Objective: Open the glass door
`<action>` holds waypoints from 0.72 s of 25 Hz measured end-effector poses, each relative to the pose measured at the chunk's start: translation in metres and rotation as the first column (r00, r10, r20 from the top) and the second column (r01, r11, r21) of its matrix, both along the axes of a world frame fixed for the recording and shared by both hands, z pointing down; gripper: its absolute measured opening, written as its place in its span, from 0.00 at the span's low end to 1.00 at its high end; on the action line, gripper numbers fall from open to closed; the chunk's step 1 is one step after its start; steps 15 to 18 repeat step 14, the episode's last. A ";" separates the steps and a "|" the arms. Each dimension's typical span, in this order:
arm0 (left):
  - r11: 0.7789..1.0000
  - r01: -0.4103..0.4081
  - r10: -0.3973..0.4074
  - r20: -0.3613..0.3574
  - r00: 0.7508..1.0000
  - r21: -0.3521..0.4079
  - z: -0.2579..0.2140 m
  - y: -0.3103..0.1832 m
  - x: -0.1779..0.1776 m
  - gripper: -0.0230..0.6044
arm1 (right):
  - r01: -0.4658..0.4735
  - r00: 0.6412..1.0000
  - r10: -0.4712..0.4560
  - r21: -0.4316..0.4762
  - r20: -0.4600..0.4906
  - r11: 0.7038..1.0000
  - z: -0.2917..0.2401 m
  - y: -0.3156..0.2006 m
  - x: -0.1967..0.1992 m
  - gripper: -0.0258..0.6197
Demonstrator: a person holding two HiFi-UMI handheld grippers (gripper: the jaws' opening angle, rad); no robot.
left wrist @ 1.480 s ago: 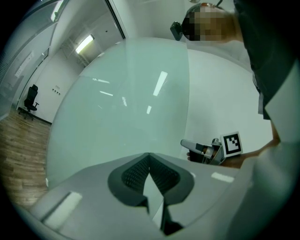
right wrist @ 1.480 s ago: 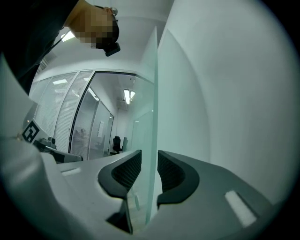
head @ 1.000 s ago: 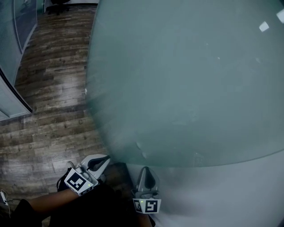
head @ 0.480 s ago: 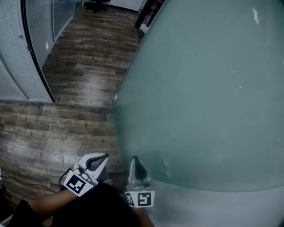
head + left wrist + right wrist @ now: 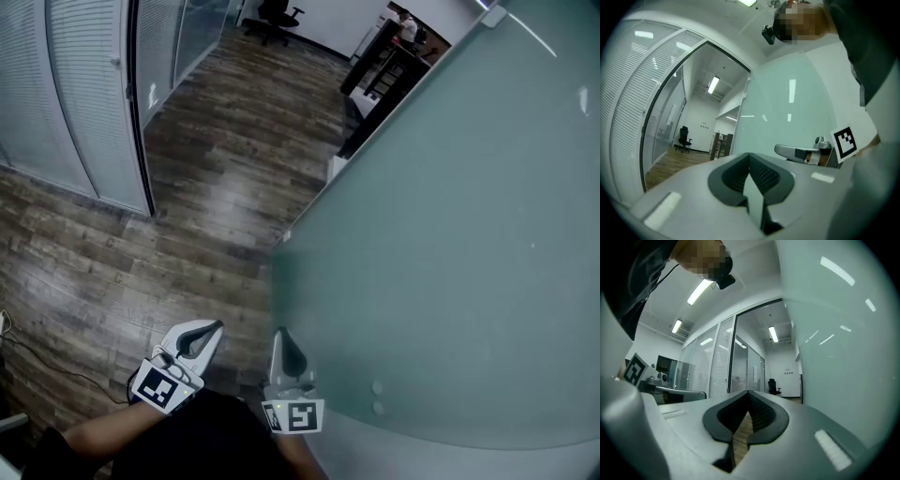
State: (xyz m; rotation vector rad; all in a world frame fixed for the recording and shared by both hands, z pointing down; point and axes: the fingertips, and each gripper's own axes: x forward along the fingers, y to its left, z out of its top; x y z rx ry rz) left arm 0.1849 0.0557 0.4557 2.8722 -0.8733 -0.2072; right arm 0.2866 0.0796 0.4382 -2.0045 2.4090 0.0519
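The left hand-held gripper is held low in front of the person's dark sleeve, pointing level out over the floor. Its jaws are pressed together with nothing between them, and it stands clear of the glass. It looks like the idle hand, kept out of the doorway's way. Just beside it, the right hand-held gripper is likewise fully closed and empty. Its tip sits at the lower left edge of the glass door. Whether it touches the pane cannot be told, but a closed gripper makes a blunt pusher, so this hand is probably the one working the door.

The frosted door fills the right side of the head view. It stands swung away from the partition, and its free edge runs down towards the right hand-held gripper. The right gripper view looks past that edge straight down the corridor, so the opening seems wide enough to walk through and the task looks nearly done. Two small round fittings show on the glass near its bottom; their purpose is unclear.

At far left, a thin cable trails over the wooden floor, beside a blind-covered partition. Farther back stand an office chair and dark shelving.
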 end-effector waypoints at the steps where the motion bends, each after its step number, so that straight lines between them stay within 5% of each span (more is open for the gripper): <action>1: 1.000 0.021 -0.021 0.008 1.000 0.003 0.001 -0.004 -0.005 0.04 | 0.010 1.000 -0.010 0.002 0.009 1.000 0.001 -0.005 -0.002 0.04; 9: 0.996 0.093 -0.094 -0.010 0.996 -0.009 0.003 -0.030 -0.028 0.04 | 0.041 0.999 -0.041 -0.006 0.012 0.999 0.004 -0.034 -0.015 0.04; 18: 0.996 0.090 -0.089 -0.020 0.996 0.005 -0.002 -0.045 -0.035 0.04 | 0.044 0.999 -0.043 -0.020 0.007 0.999 0.005 -0.047 -0.024 0.04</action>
